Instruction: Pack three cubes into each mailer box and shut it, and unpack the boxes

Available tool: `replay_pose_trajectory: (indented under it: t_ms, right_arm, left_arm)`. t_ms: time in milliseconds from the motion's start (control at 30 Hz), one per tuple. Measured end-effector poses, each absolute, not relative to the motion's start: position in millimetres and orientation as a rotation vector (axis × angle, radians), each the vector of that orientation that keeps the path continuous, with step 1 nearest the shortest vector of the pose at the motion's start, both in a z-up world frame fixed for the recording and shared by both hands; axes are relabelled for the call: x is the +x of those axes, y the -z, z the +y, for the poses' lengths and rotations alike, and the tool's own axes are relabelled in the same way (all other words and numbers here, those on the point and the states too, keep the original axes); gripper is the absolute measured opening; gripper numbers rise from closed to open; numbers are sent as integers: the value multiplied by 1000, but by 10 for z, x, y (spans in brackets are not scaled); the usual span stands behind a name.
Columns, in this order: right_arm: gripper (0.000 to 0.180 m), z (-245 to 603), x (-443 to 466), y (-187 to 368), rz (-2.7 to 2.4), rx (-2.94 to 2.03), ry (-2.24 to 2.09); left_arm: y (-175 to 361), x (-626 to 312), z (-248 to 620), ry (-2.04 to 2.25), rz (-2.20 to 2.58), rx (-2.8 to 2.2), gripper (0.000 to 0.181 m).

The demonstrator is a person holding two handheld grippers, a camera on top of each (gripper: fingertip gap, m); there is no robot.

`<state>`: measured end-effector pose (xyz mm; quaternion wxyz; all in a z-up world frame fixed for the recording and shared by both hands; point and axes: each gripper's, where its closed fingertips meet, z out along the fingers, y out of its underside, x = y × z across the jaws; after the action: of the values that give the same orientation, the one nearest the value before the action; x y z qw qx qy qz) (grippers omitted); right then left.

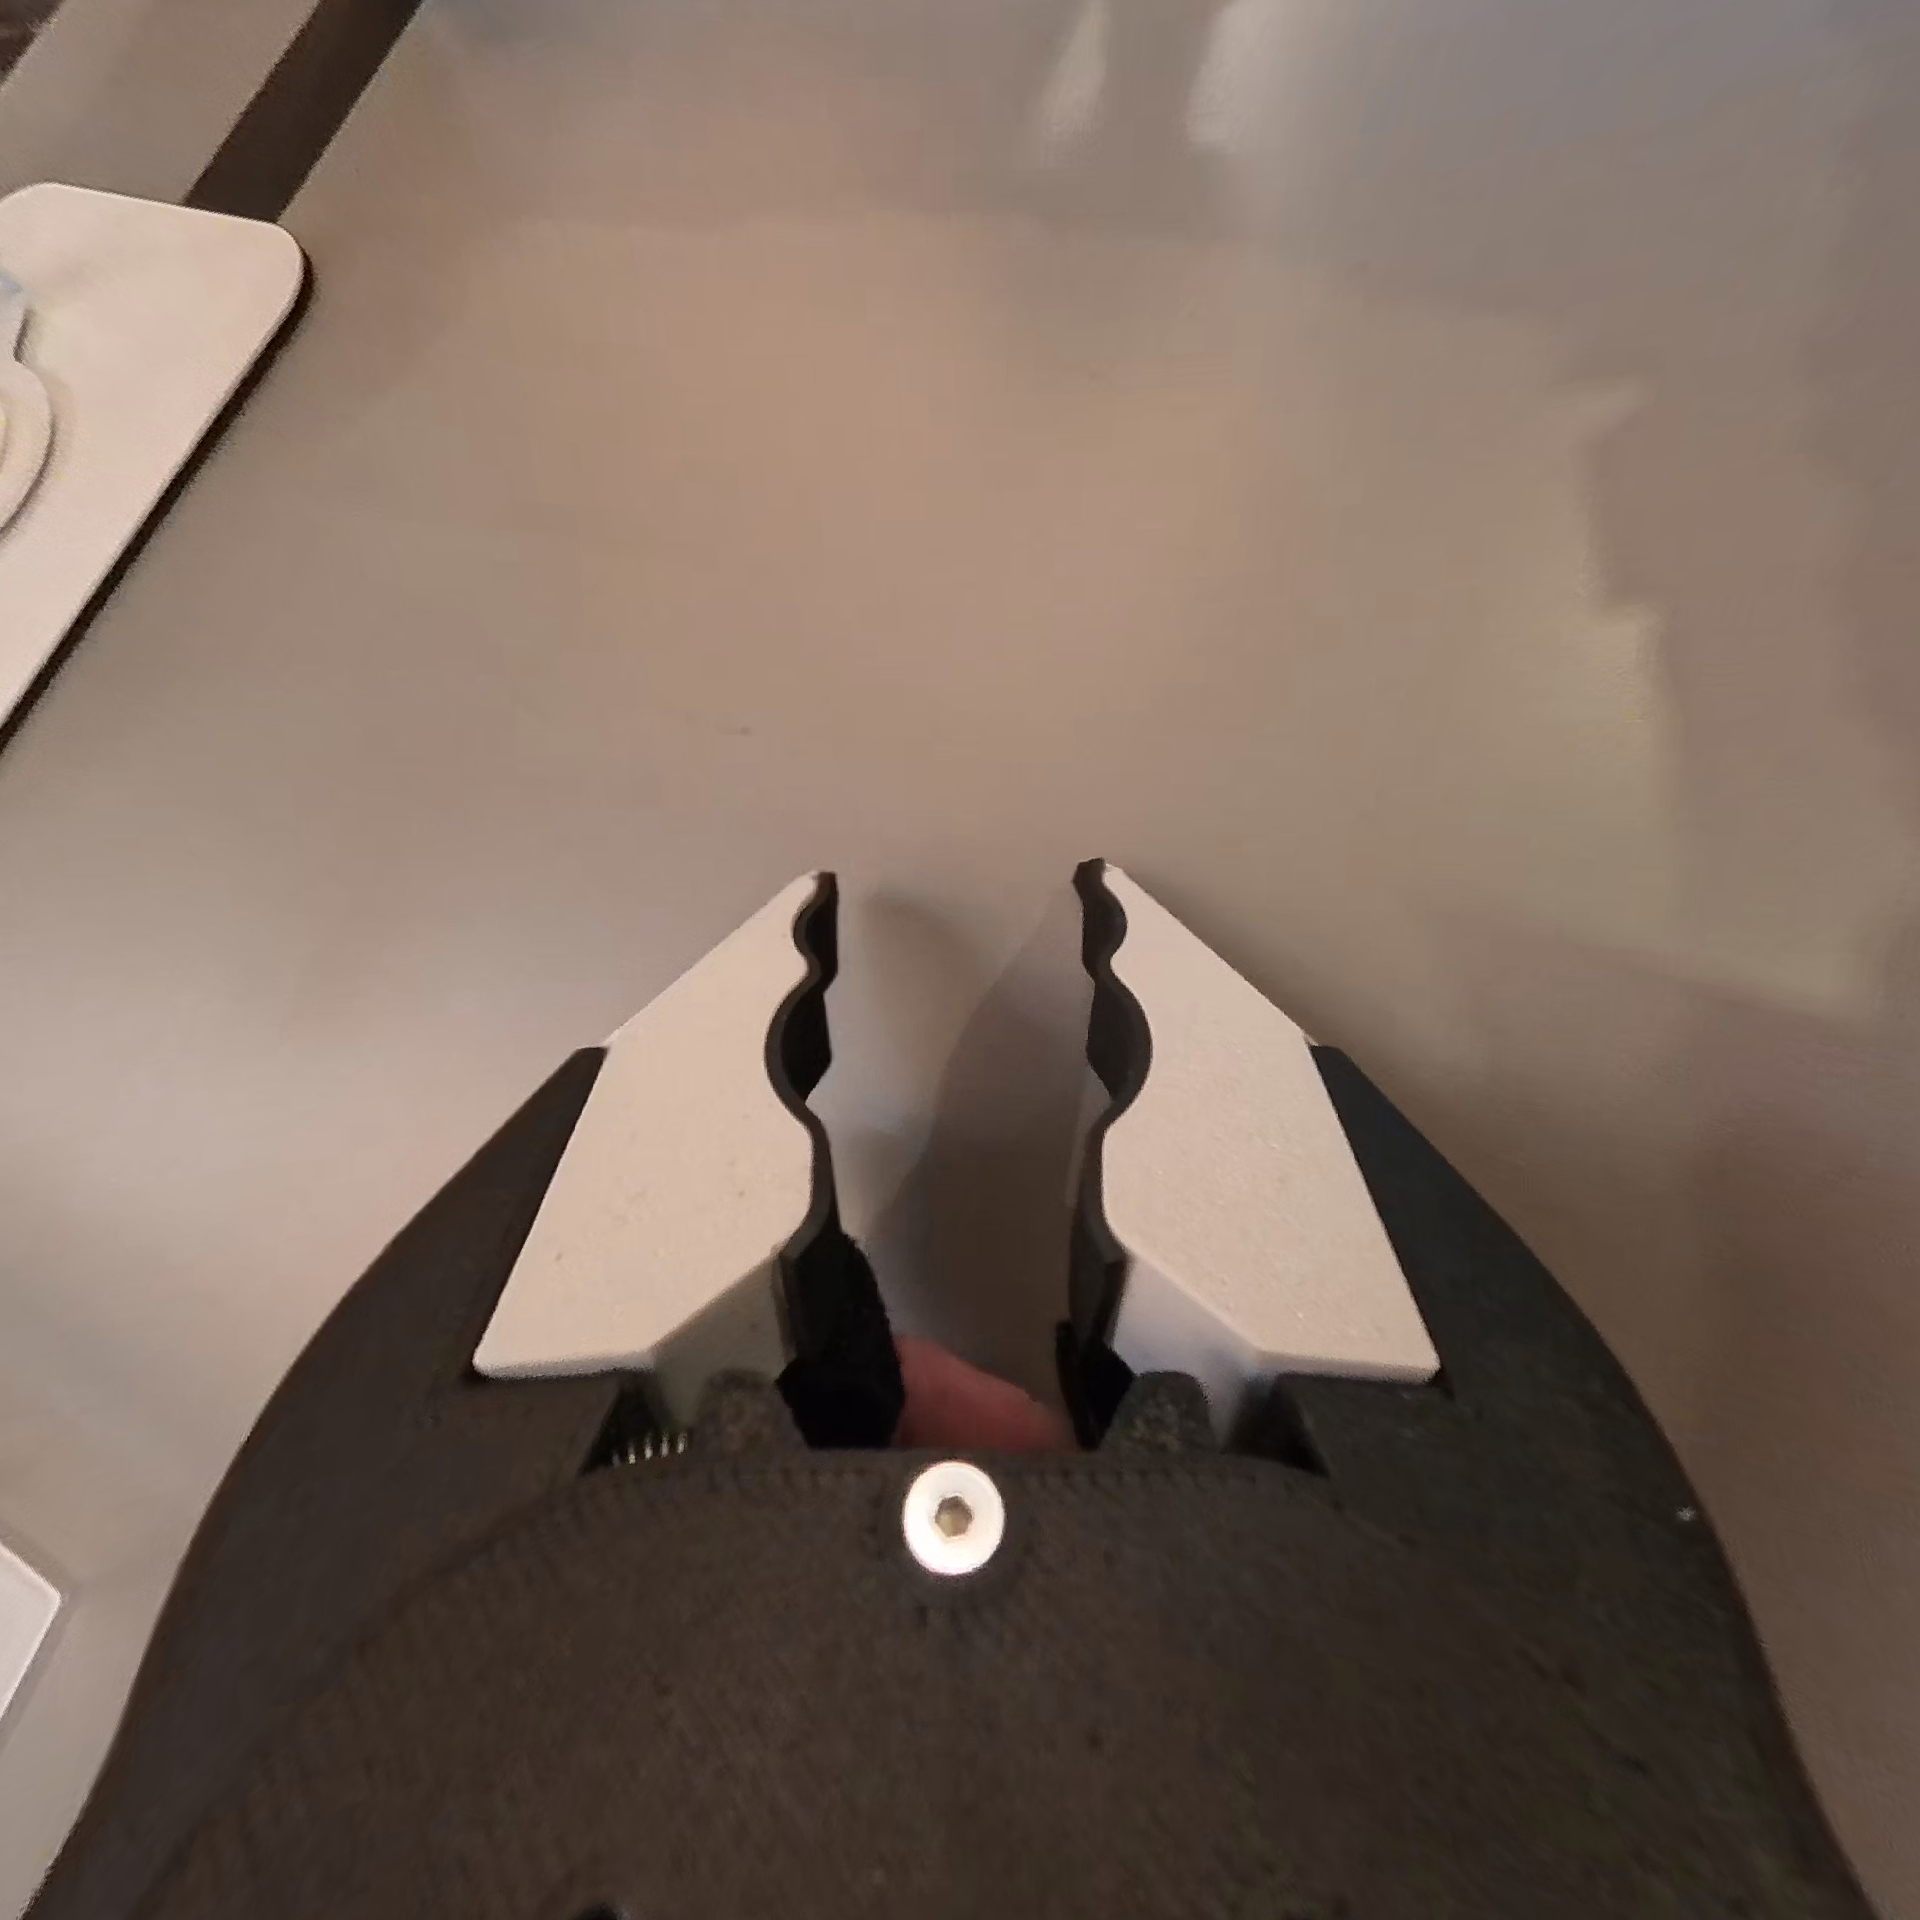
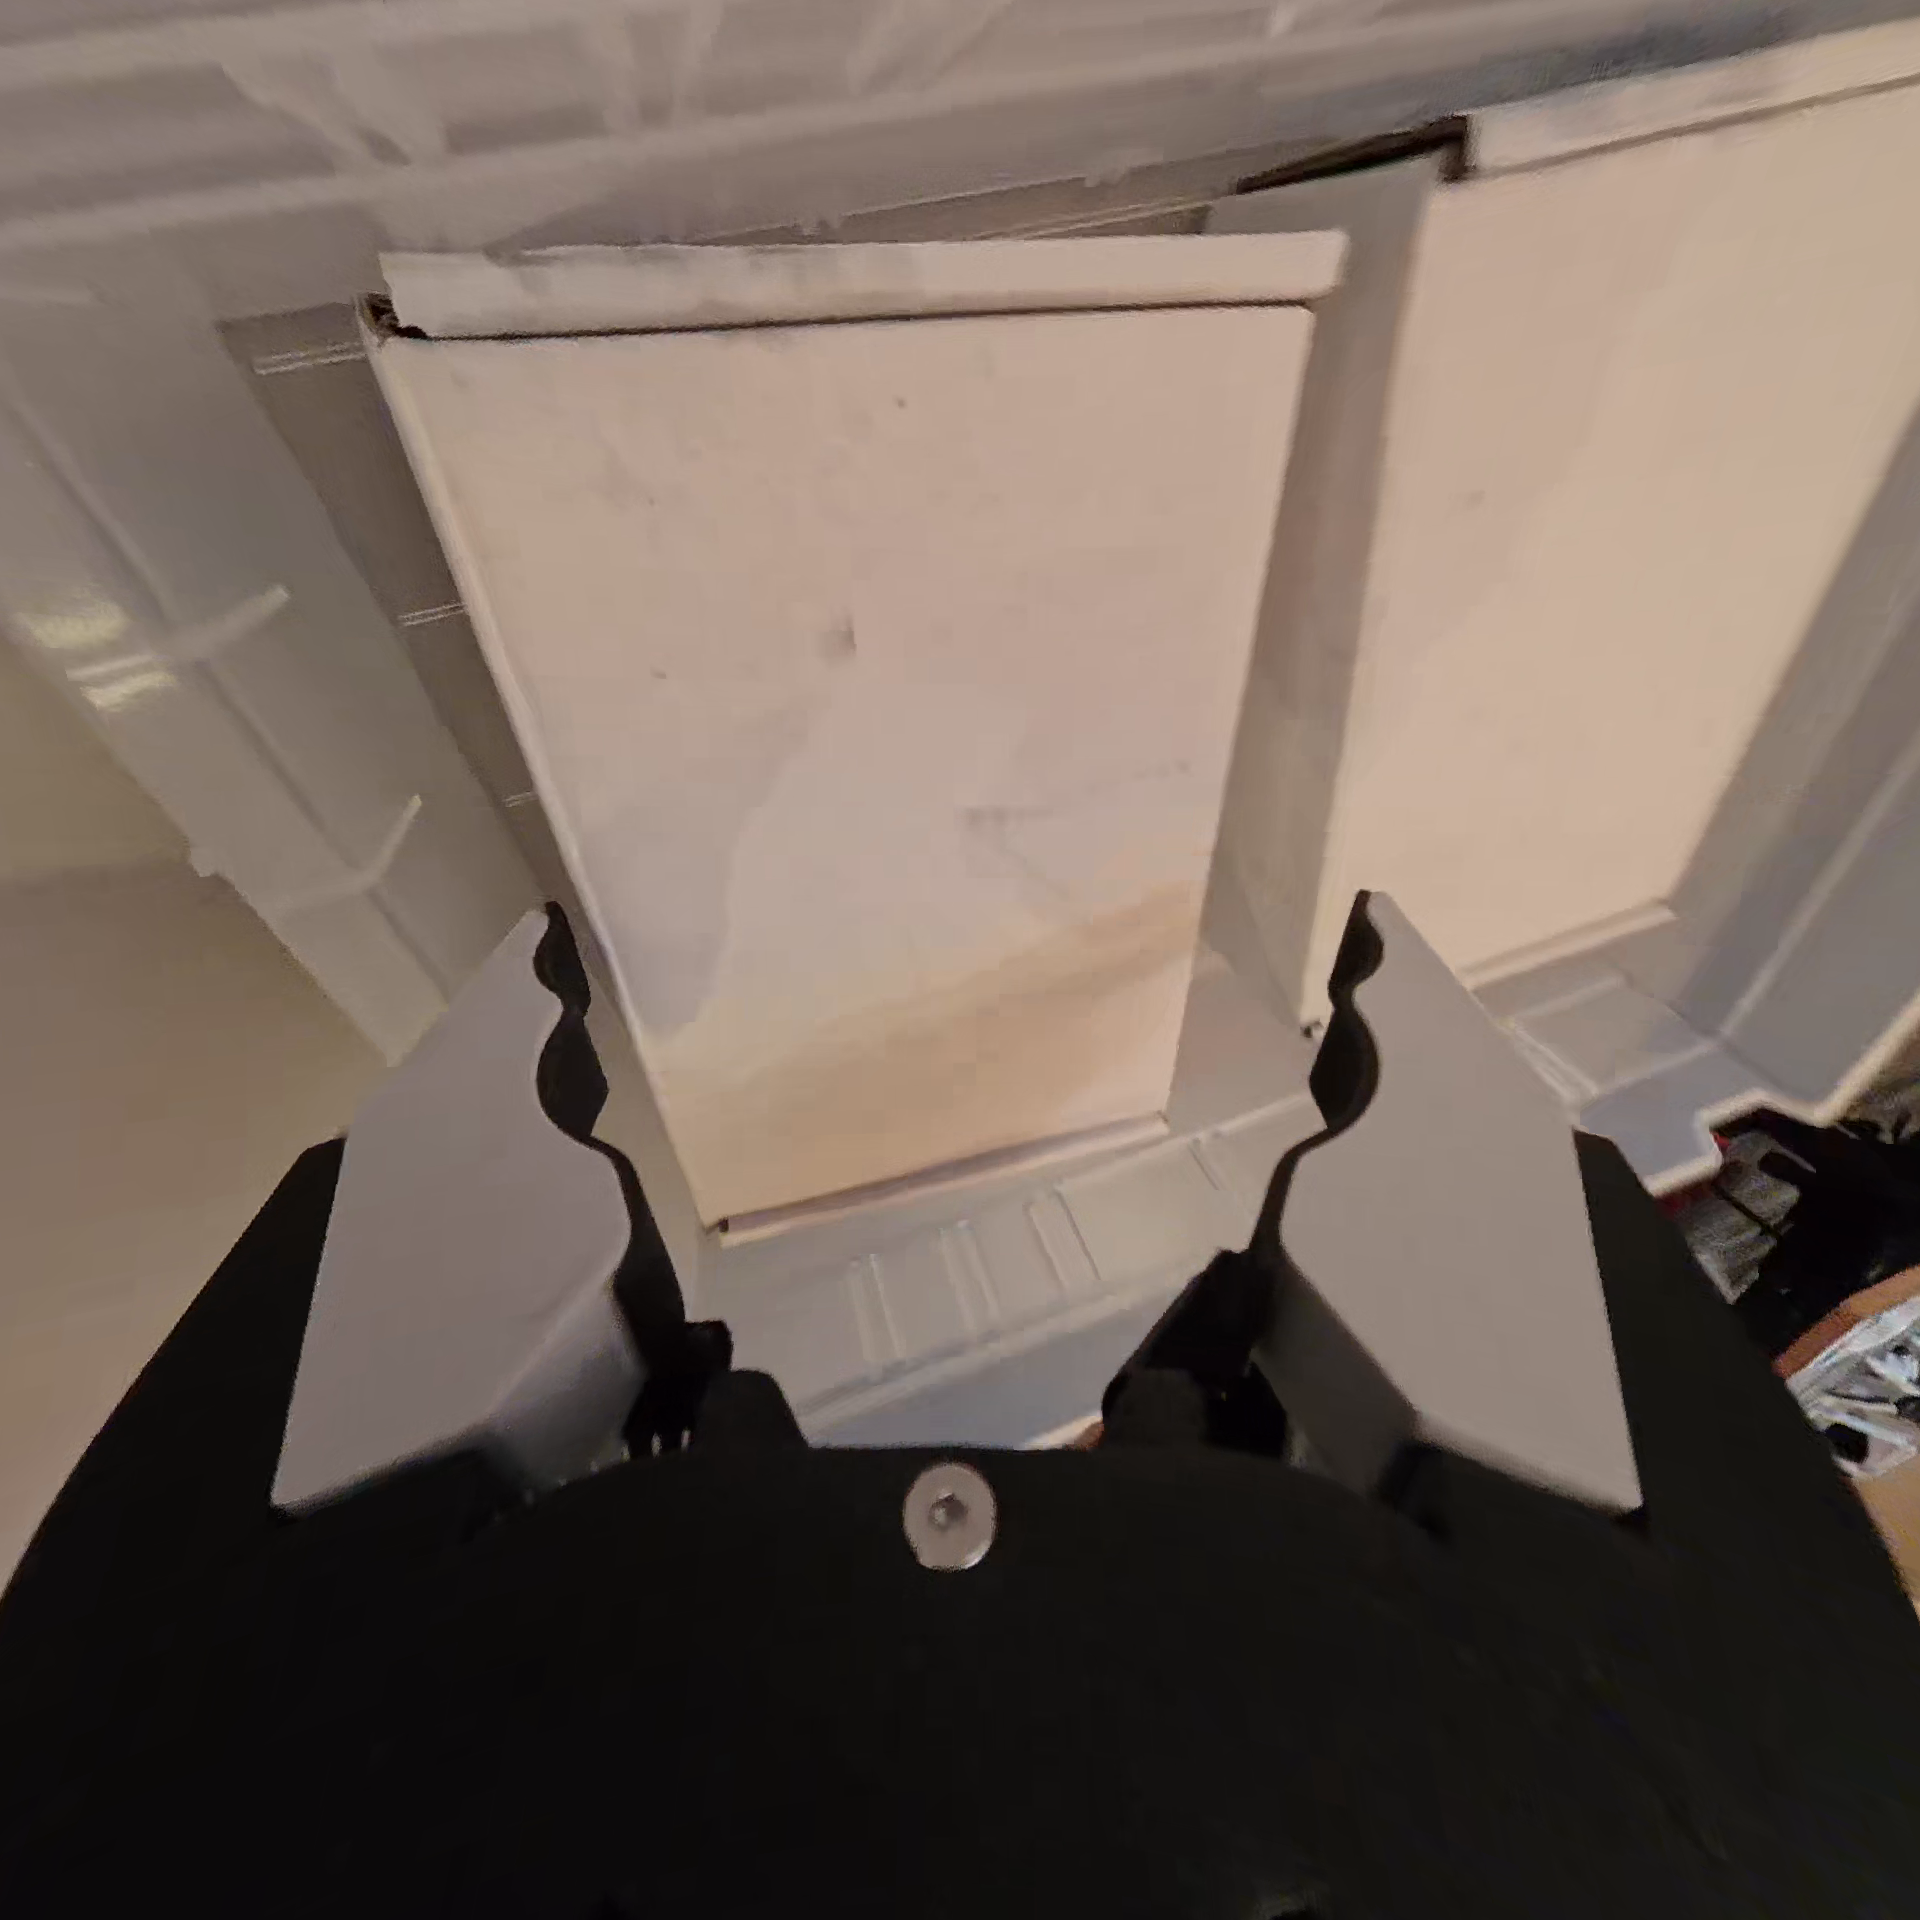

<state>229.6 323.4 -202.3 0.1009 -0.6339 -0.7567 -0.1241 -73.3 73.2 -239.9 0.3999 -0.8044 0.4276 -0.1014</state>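
In the right wrist view a shut white mailer box (image 2: 852, 623) stands on edge inside a clear plastic bin (image 2: 987, 1299). A second white mailer box (image 2: 1621, 540) stands to its right. My right gripper (image 2: 961, 909) is open wide, with one finger on each side of the near end of the first box and close to its sides. I cannot tell if they touch it. My left gripper (image 1: 956, 878) is part open and empty over the bare grey table (image 1: 1039, 520). No cubes show in either view.
A flat white board with rounded corners (image 1: 135, 416) lies at the table's left edge, and a small white piece (image 1: 21, 1642) lies lower left. Right of the bin, dark clutter and a brown carton (image 2: 1849, 1340) sit below the table level.
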Motion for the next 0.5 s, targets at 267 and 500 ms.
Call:
replay_pose_trajectory:
  t_ms: [267,500]
  right_arm:
    - [123,3273,2607,1290,-1537,-2062,159]
    - [99,3214,3252,1513,-1034,-2213,-7]
  left_arm:
    - [1703,-1525,1098,-38,767,-1859,55]
    - [976,-3541,1128,-489,220,-1768,71]
